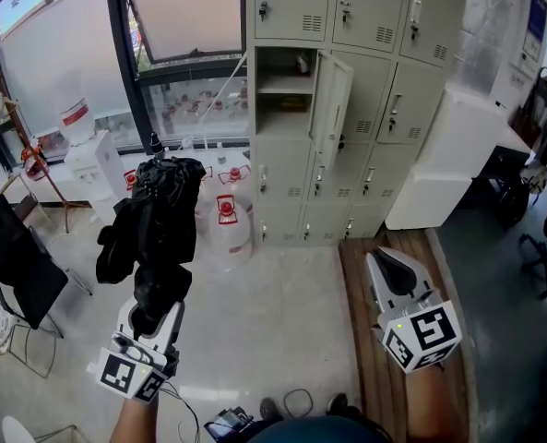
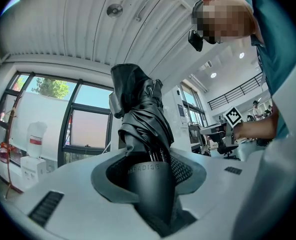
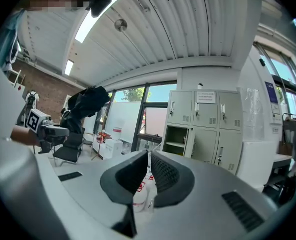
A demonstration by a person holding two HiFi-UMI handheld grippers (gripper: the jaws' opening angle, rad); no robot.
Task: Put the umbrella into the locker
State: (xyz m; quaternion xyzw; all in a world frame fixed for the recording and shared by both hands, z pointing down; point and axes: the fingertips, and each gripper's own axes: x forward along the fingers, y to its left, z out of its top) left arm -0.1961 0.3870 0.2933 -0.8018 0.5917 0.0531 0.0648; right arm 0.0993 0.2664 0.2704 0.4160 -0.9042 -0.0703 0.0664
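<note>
A folded black umbrella (image 1: 158, 220) stands upright in my left gripper (image 1: 155, 314), which is shut on its black handle (image 2: 148, 181) at the lower left of the head view. The canopy (image 2: 143, 114) bunches above the jaws. My right gripper (image 1: 390, 268) is at the lower right, shut and holding nothing (image 3: 148, 166). The grey lockers (image 1: 384, 109) stand against the far wall. One compartment (image 1: 287, 86) has its door (image 1: 333, 109) swung open, with a shelf inside. The right gripper view also has this open compartment (image 3: 176, 140) and the umbrella (image 3: 85, 104).
Large water bottles (image 1: 229, 224) stand on the floor left of the lockers. Further left are a white water dispenser (image 1: 93, 169) and a black chair (image 1: 15, 257). A wooden platform (image 1: 358, 275) lies under my right gripper. A white cabinet (image 1: 439, 169) stands right of the lockers.
</note>
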